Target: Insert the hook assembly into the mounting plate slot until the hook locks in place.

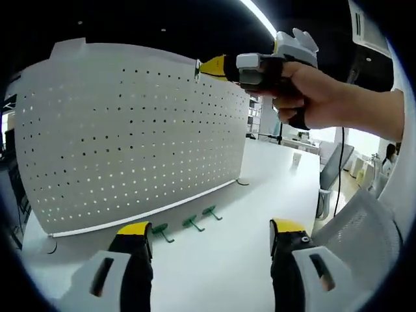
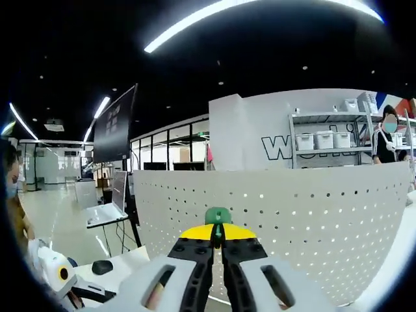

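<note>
Green hook (image 2: 218, 216) mostly hidden between the closed tips of the right tongs (image 2: 218, 242), only its top showing, pegboard (image 2: 312, 221) lower edge covered by the tongs' body, three hooks (image 1: 190, 224) on the bench (image 1: 260, 195) too small to tell apart

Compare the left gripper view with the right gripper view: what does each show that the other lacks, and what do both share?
Left gripper view: three green hooks lying on the white table before the board, its own open left gripper, and a hand holding the right gripper at the board's top edge.

Right gripper view: the right gripper's jaws shut on a green hook, storage shelves and a dark screen behind.

Both: the white pegboard.
</note>
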